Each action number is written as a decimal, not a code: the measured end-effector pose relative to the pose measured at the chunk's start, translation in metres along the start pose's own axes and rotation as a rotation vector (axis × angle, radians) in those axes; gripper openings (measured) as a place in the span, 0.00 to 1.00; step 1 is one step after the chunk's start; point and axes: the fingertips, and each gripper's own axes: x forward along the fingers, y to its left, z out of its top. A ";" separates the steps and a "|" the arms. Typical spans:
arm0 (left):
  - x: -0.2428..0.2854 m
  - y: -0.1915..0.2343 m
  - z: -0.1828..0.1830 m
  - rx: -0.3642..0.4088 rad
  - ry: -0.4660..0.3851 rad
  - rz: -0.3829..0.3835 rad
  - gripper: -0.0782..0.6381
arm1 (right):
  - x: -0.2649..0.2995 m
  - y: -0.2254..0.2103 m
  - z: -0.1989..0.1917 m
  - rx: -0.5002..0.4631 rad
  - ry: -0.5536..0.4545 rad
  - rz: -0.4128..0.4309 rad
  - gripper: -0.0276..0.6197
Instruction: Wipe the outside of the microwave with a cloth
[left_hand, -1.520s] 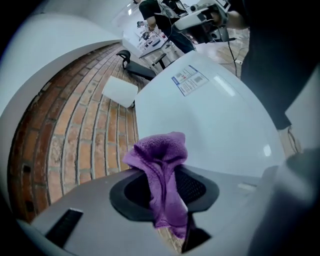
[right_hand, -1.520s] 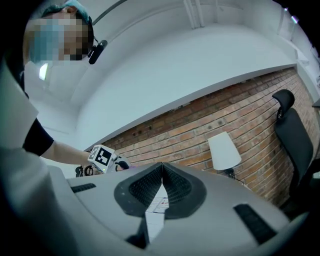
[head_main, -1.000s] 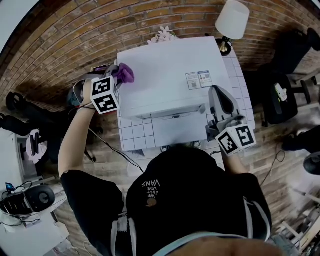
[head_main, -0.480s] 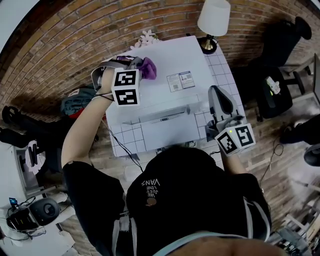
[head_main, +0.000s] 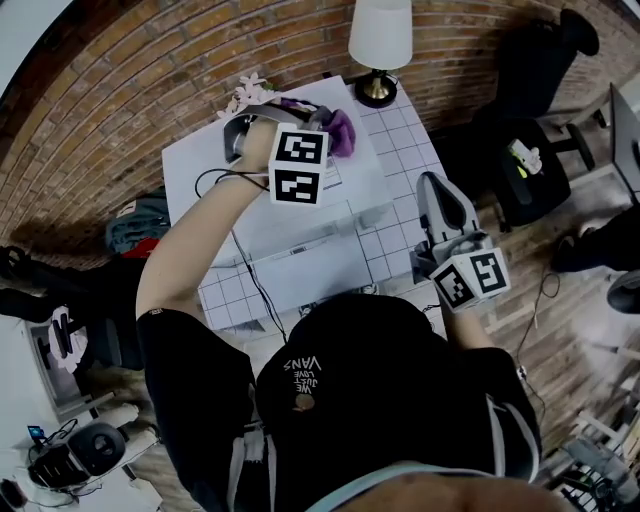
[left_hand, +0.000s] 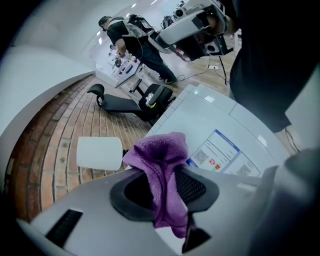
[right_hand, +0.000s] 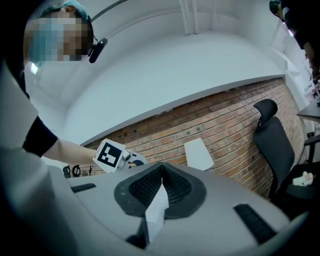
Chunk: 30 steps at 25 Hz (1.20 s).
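Brick wall behind, white tiled table (head_main: 405, 230) with the microwave (head_main: 360, 190) on it and a lamp (head_main: 380, 35) at the table's far edge. Left gripper (left_hand: 162, 175) is pinching the purple cloth (left_hand: 157, 152), held over the microwave's top panel near its far right corner, beside the label; we can't tell if the cloth is actually touching. Right gripper (right_hand: 161, 175) has its jaws pressed together on nothing, parked off the table's right edge. We judge the wipe mid-way: top panel in hand, front door and sides probably left.
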 end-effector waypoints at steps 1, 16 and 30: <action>0.003 0.004 0.008 0.008 -0.008 0.001 0.29 | -0.002 -0.004 0.001 -0.002 -0.001 -0.005 0.04; -0.022 0.009 -0.001 -0.041 -0.048 0.044 0.29 | 0.010 0.004 0.004 0.000 -0.004 0.016 0.04; -0.134 -0.146 -0.178 -0.296 0.114 0.024 0.29 | 0.053 0.117 -0.033 0.017 0.045 0.172 0.04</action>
